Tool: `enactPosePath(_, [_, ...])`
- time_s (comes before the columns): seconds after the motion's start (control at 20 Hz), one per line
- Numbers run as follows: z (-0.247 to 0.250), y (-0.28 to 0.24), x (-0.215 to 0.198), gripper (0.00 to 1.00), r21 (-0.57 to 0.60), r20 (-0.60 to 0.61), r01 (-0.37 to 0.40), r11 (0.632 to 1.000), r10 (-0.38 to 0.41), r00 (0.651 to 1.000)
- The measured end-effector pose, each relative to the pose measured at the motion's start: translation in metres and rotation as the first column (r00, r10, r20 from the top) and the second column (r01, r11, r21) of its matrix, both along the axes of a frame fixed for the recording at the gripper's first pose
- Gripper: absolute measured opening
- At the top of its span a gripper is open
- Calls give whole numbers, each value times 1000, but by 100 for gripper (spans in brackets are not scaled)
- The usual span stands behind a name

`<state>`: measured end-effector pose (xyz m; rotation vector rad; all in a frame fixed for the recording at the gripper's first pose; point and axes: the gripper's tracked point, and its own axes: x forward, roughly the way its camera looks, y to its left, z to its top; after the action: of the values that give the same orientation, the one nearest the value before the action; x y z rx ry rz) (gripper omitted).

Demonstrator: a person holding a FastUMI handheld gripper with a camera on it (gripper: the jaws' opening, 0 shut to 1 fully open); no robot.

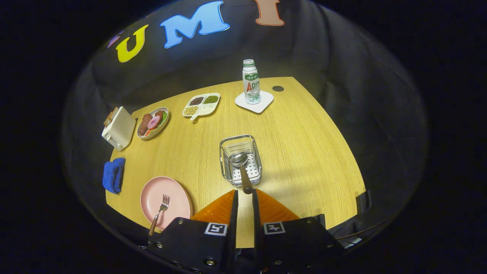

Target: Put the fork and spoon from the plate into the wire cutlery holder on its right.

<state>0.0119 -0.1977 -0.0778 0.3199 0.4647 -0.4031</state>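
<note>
My gripper (pixel 244 192) is shut on the brown handle of the spoon (pixel 241 167). The spoon sticks out ahead of the fingers, its metal bowl hanging over the inside of the wire cutlery holder (pixel 240 160), which stands just beyond the fingertips on the wooden table. To the left of the fingers lies the pink plate (pixel 165 198) near the table's front edge. The fork (pixel 160 213) rests on it, tines pointing away and its brown handle reaching over the plate's near rim.
A blue cloth (pixel 113 175) lies left of the plate. Farther back stand a white toaster (pixel 118 127), a bowl of food (pixel 153 122), a divided dish of beans (pixel 201 104) and a bottle (pixel 251 82) on a white coaster (pixel 254 101).
</note>
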Motion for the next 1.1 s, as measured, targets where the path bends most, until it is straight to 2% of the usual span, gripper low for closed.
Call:
enactPosePath(0.2, [-6, 15, -1, 20, 20, 9, -9, 1000, 9, 1000])
enactPosePath(0.45, [-20, 50, 9, 20, 47, -2, -57, 997, 57, 998])
enactPosePath(1.1, [-59, 191, 61, 20, 127, -70, -252, 959, 262, 962])
